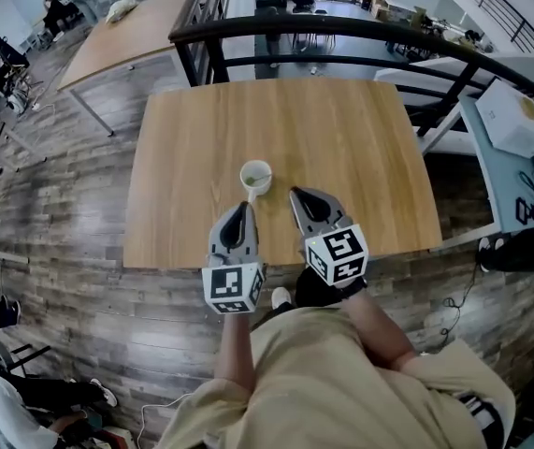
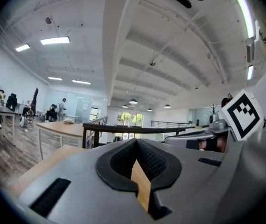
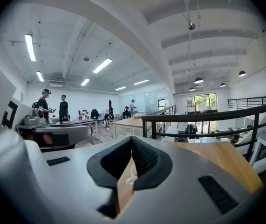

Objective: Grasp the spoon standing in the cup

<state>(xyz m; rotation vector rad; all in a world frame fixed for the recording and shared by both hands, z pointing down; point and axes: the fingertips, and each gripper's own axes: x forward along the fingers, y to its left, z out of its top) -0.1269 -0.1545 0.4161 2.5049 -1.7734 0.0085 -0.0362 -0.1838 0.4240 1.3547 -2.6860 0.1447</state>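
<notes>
Left gripper (image 1: 244, 208) and right gripper (image 1: 295, 195) are held side by side over the near part of the wooden table (image 1: 341, 138), each with its jaws pressed together and nothing between them. Just ahead of both tips stands the white cup (image 1: 255, 178), a little nearer the left gripper and touching neither. The spoon inside the cup is too small to make out.
</notes>
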